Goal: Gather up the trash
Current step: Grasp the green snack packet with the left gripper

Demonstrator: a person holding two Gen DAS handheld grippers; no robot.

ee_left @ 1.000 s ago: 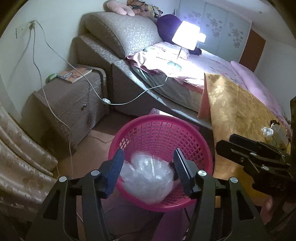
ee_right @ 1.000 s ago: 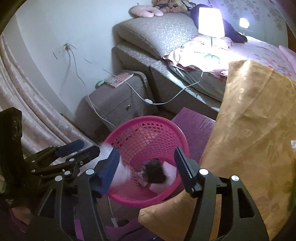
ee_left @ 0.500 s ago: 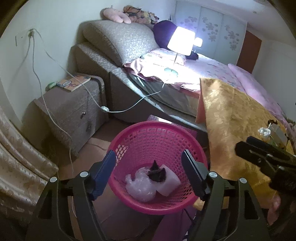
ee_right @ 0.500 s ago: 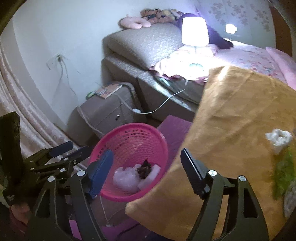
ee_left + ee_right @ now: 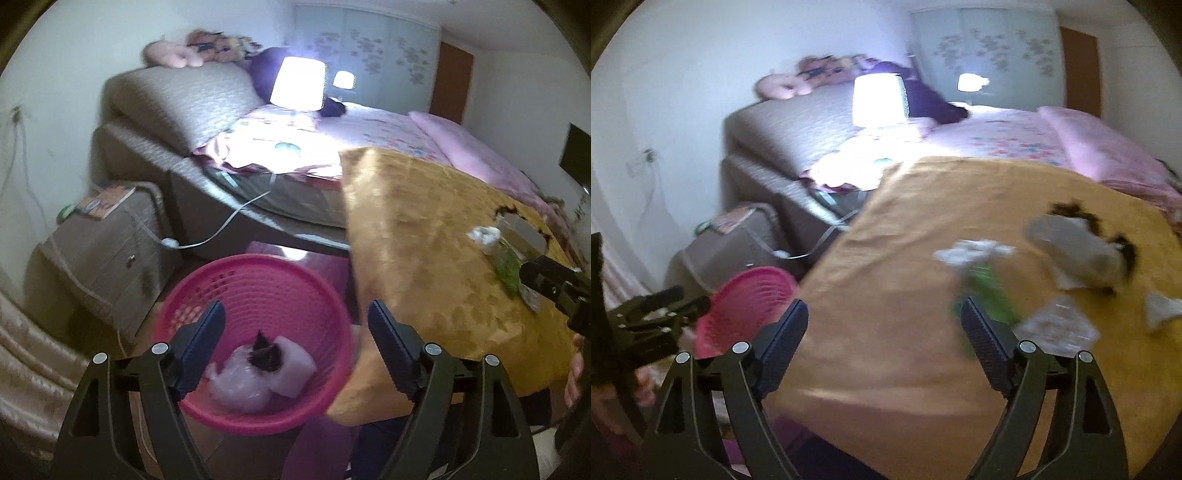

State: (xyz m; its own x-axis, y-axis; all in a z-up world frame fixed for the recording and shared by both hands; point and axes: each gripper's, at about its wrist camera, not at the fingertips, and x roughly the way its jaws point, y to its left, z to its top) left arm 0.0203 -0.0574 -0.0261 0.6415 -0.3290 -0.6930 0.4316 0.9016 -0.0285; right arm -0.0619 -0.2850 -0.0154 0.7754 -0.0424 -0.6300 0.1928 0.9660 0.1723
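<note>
While the left gripper (image 5: 295,343) is held spread and empty over the pink basket (image 5: 255,266), the remaining trash (image 5: 982,284) lies just beyond the spread right gripper (image 5: 884,332), right of centre.

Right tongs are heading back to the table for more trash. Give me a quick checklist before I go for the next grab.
1. Right tongs open and holding nothing: ok.
2. Left tongs open and holding nothing: ok.
3. Pink basket has room: ok, only a clear plastic bag and a few scraps inside.
4. Trash left on the gold tablecloth: ok, white tissue and green wrapper ahead.
5. Exact target outline: cannot tell, view is blurred.
</note>
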